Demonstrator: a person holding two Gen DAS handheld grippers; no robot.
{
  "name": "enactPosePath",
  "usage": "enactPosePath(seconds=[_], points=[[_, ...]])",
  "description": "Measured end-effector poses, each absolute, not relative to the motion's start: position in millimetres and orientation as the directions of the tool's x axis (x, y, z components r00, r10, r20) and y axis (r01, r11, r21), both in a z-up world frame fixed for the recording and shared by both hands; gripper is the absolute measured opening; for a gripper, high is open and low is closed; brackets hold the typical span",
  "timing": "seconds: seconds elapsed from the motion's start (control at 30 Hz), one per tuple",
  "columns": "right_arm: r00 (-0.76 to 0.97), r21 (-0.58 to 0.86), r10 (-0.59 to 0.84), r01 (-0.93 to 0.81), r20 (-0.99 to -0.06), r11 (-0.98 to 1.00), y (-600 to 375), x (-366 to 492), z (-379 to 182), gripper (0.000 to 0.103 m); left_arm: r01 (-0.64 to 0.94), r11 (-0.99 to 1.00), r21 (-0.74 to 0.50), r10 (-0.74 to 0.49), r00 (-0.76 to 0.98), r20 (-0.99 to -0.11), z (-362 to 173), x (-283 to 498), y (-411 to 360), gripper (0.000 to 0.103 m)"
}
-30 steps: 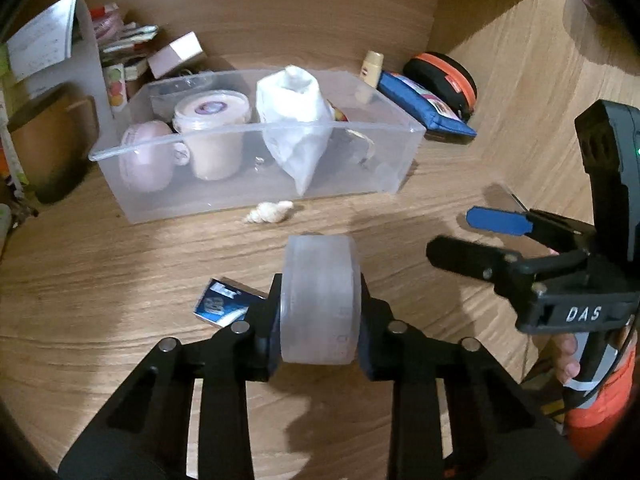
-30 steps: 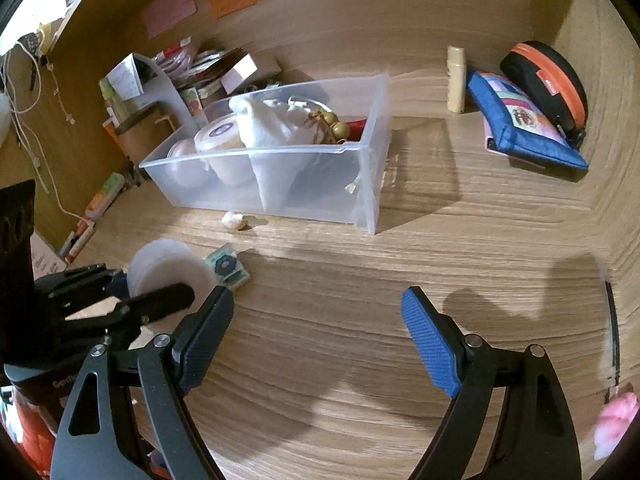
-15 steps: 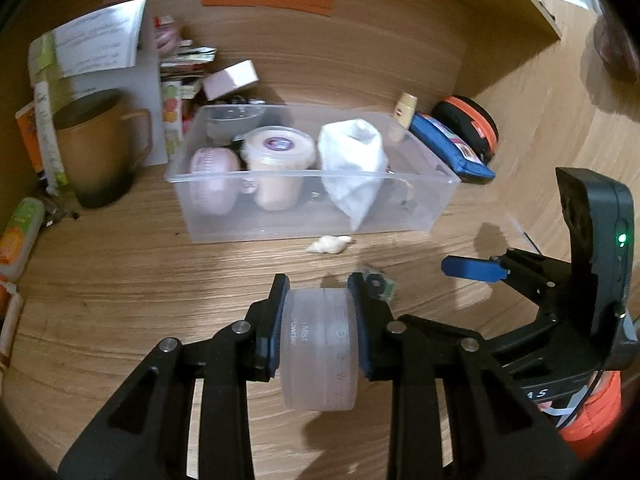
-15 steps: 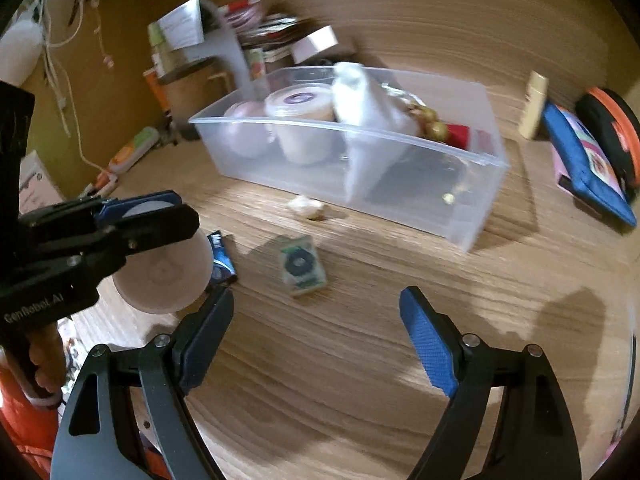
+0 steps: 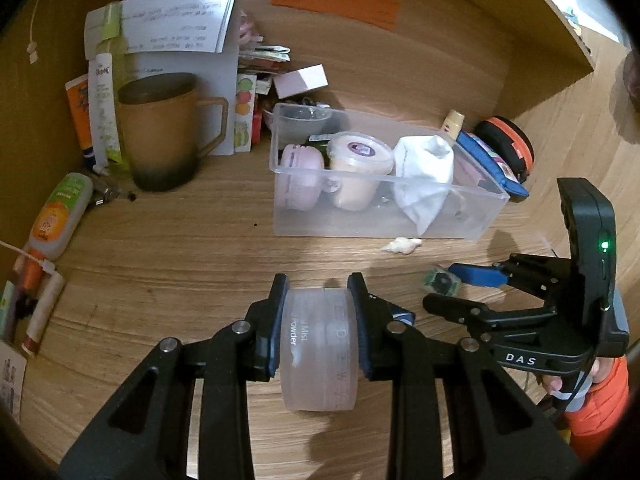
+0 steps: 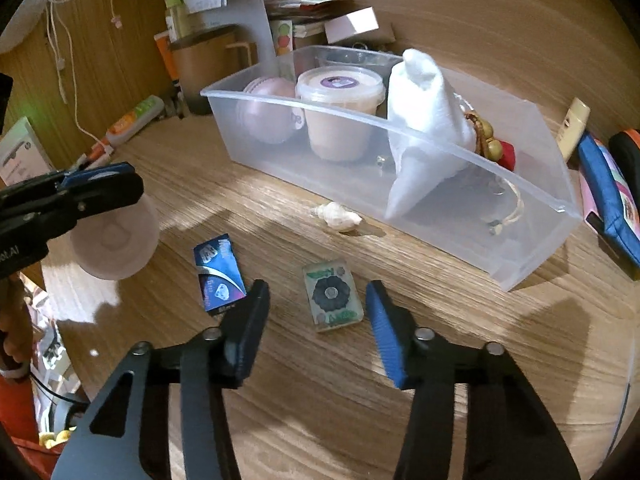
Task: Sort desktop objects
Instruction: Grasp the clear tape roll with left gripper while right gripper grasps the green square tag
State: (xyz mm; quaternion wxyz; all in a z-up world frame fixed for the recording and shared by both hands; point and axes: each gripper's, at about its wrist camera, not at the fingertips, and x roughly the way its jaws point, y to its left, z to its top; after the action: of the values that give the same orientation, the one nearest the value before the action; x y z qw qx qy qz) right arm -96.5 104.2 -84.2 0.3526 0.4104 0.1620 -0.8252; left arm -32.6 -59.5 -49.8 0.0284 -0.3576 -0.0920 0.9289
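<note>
Clamped in my left claw [image 5: 319, 316] is a frosted powder jar [image 5: 319, 346], pinched across its flat faces and held above the table [image 5: 160, 264], clear of the wood. As I judge it, the sorting is partly done: the clear bin [image 5: 486, 202] already holds a pink case [image 5: 301, 176], a lidded tub [image 5: 359, 164] and a white pouch [image 5: 424, 178], with some beads and a cord at its far end. Left out on the table are a small shell [image 6: 338, 216] just beside the bin's front wall, a blue packet [image 6: 219, 274], and a green tile with a dark flower [image 6: 332, 300]. The jar itself has yet to go in.

My right claw [image 6: 316, 320] is spread wide and grips nothing; its two pads stand on either side of the green tile, low over it, though I cannot tell whether they touch the table. That tile looks like my next pick, with the jar waiting for its place in the bin. A brown mug [image 5: 168, 132] and bottles stand off to the left, well apart from the work.
</note>
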Motion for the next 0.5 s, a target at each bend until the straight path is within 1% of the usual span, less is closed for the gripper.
enactPosePath(seconds=[0.03, 0.1, 0.13, 0.17, 0.3, 0.5], points=[[-0.417, 0.012, -0.442, 0.716, -0.794, -0.698, 102, -97, -86, 0.039, 0.013, -0.982, -0.191, 0.119, -0.742, -0.66, -50, -33, -60, 0.029], [-0.425, -0.004, -0.433, 0.717, -0.795, -0.697, 101, -96, -89, 0.031, 0.014, -0.982, -0.187, 0.115, -0.744, -0.659, -50, -34, -60, 0.029], [-0.429, -0.009, -0.431, 0.717, -0.794, -0.697, 100, -96, -89, 0.028, 0.013, -0.982, -0.186, 0.115, -0.744, -0.658, -50, -35, -59, 0.029], [-0.425, -0.002, -0.435, 0.718, -0.794, -0.696, 101, -97, -89, 0.022, 0.011, -0.982, -0.188, 0.117, -0.746, -0.656, -49, -36, -59, 0.029], [-0.429, 0.023, -0.452, 0.705, -0.782, -0.709, 107, -98, -84, 0.022, 0.009, -0.983, -0.184, 0.115, -0.751, -0.65, -45, -38, -58, 0.029], [-0.452, 0.072, -0.5, 0.684, -0.739, -0.726, 125, -95, -66, 0.022, 0.015, -0.98, -0.198, 0.119, -0.754, -0.646, -41, -42, -56, 0.029]])
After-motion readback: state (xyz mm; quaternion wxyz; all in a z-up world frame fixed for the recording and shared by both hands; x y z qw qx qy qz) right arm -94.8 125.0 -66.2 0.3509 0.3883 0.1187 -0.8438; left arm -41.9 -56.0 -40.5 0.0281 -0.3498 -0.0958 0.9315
